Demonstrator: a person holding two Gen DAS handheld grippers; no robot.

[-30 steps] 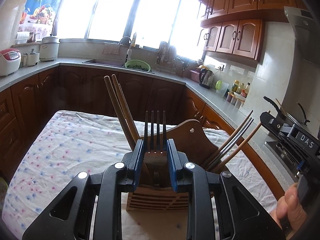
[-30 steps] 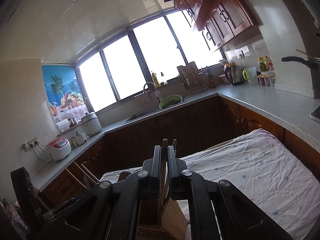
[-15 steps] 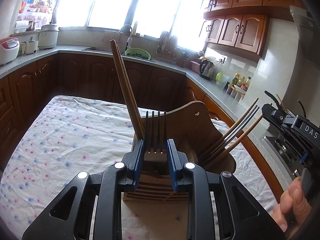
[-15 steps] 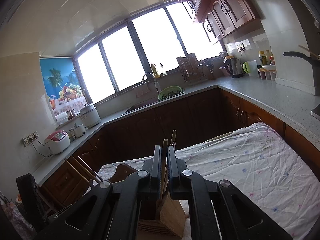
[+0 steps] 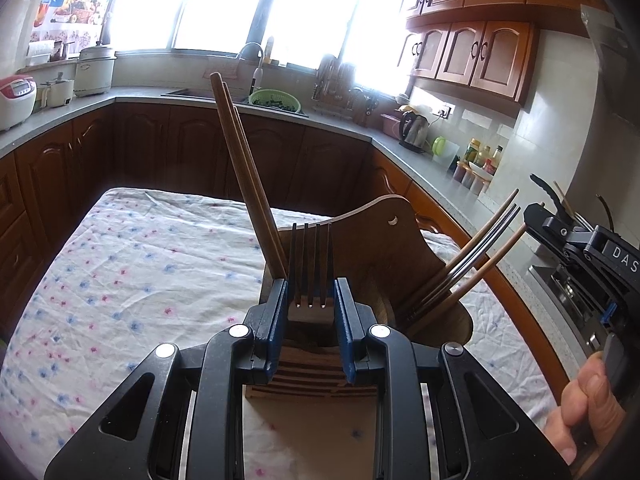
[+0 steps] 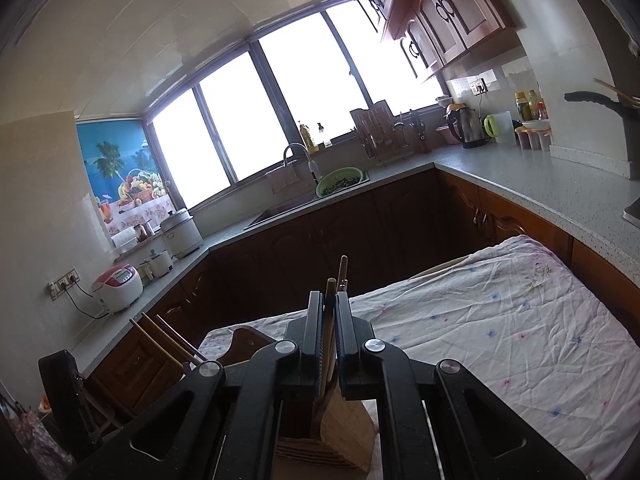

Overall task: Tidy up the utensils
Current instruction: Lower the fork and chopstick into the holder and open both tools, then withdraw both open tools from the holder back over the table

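Flowered cloth over the worktop, filling the lower left of the left wrist view from 7 to 10 o'clock. Wooden utensil holder standing on it at centre, curved back panel rising toward 1 o'clock, slatted front facing the camera. Compartments hard to separate from here.

Left tool clamped narrow on a fork — blue pads on either side of the neck, tines pointing up toward 12 o'clock. Probably gripped low so the handle can drop into a slot of the holder; handle end hidden behind the tool body, so seated or not cannot be told.

Right tool pinched almost closed on brown chopsticks, tips poking out at 12 o'clock in the right wrist view, holder directly beneath. Held upright, likely for a straight drop into a compartment.

Already in the holder: a pair of wooden chopsticks leaning to 11 o'clock just beside the fork, and a mixed bundle of metal and wooden utensils fanned out toward 2 o'clock. The leaning pair sits close to the fork's tines — the likeliest thing to snag.

Around: kitchen counter with rice cooker at 10 o'clock, green colander by the sink at 12, kettle at 1 o'clock. All well apart from the holder.
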